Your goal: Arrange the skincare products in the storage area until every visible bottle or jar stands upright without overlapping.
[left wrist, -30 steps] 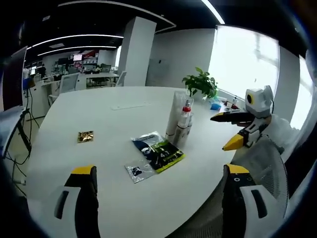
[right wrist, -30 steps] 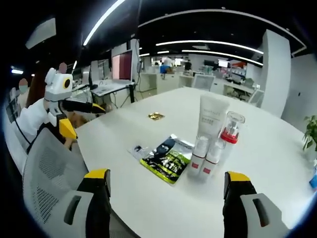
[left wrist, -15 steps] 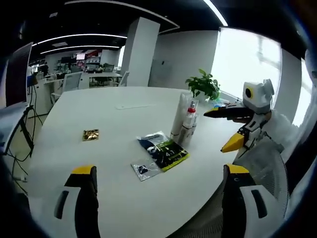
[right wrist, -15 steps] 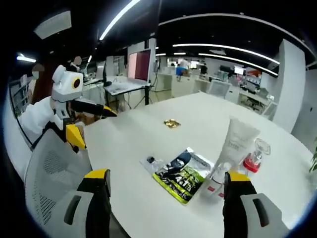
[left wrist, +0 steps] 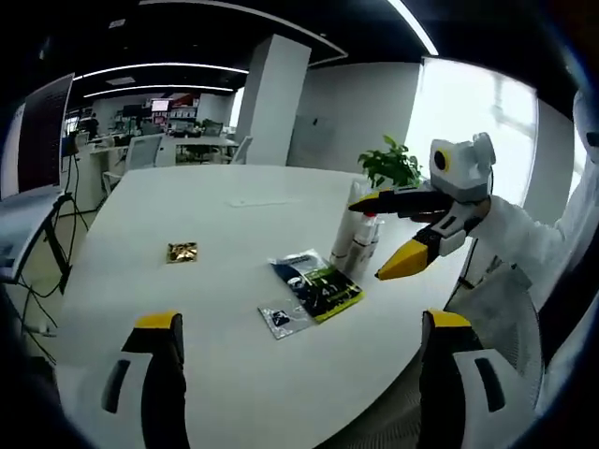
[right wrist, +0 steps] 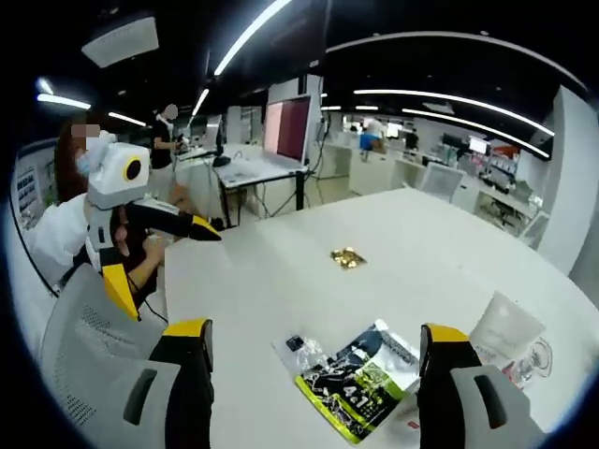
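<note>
left gripper (left wrist: 295, 323) jaws spread, empty | right gripper (right wrist: 314, 332) jaws spread, empty | skincare bottles (left wrist: 360, 238) stood clustered on white table (left wrist: 187, 215) | green-black sachet (left wrist: 318, 283) lay just beside them | small gold packet (left wrist: 182, 252) apart | potted plant (left wrist: 388, 166) behind

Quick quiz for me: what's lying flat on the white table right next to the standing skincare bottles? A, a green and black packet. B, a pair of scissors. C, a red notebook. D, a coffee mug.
A: a green and black packet lies flat on the white table just beside the upright skincare bottles, with a smaller clear sachet at its near edge.
</note>
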The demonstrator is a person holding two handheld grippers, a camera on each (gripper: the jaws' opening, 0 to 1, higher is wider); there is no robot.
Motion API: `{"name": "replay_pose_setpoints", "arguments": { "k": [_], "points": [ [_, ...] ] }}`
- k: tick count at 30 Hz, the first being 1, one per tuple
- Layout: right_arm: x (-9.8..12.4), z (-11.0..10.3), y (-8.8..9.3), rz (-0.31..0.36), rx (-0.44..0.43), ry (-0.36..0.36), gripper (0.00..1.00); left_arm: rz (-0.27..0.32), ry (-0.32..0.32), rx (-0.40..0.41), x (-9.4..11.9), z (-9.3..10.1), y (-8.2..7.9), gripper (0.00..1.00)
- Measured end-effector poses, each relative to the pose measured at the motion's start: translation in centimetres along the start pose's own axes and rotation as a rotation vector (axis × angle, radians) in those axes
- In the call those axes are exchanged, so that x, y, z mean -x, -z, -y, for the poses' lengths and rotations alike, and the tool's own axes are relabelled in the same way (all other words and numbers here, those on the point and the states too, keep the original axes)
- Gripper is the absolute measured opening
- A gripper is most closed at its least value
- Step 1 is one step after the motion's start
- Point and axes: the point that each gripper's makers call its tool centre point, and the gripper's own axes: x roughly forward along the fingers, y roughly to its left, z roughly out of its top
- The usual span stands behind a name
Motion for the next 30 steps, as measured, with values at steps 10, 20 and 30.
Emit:
{"name": "replay_pose_setpoints", "arguments": {
  "k": [10,20,30],
  "points": [
    [-4.8,1.6,-0.5,-0.035,0.021,-0.026,0.91,0.008,-0.01,0.014,0.4,-0.2,0.2,0.99],
    [-9.4,2.8,-1.6,-0.057,0.06,-0.069,0.9,0.015,-0.03,0.025,0.8,-1.2,0.2,0.99],
    [-13.5,4.4,-2.5,-0.078,0.045,-0.075,0.85,0.01,-0.042,0.039,1.0,-1.0,0.3,0.99]
  ]
}}
